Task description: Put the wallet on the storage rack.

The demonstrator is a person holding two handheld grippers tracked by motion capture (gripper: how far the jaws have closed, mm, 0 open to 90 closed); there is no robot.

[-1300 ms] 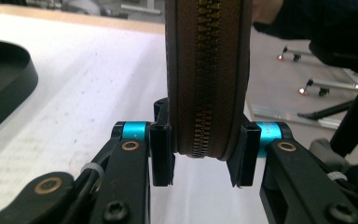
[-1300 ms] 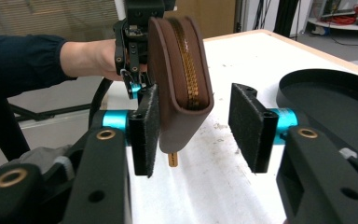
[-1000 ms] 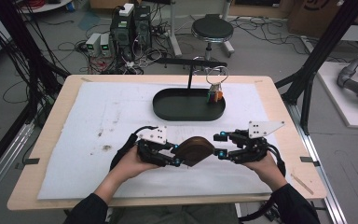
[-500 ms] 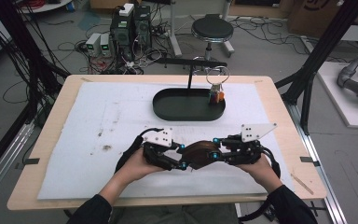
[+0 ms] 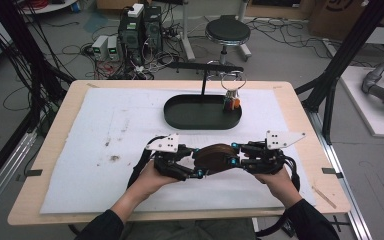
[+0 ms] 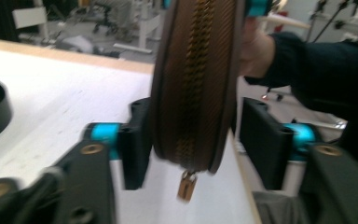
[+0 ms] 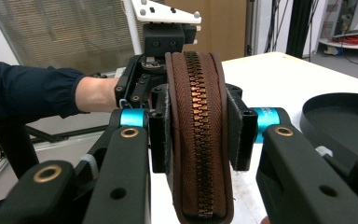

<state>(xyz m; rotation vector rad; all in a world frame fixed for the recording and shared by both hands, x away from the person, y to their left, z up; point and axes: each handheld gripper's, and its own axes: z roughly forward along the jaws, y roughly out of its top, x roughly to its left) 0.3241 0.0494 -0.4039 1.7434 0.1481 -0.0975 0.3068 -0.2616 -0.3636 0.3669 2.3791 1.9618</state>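
Holding brown zip pouch [image 5: 216, 158] edge-up at lower centre of high view, above white mat [image 5: 105, 140]. Right gripper [image 5: 237, 159] clamped on pouch, pads pressing both sides. Left gripper [image 5: 198, 162] jaws just opened, apart, pouch between them, right pad clear of it. Zip pull [image 6: 186, 185] hanging at bottom of left gripper view. Black tray [image 5: 180, 117] at upper centre.

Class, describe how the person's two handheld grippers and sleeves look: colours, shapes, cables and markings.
Both the left gripper and the right gripper are black, with bright blue collars by the fingers and brass-coloured pivot pins. The fingers are flat black blocks. A pale three-cornered plate dotted with small holes tops each one. Black cables loop from them. The sleeves are dark.
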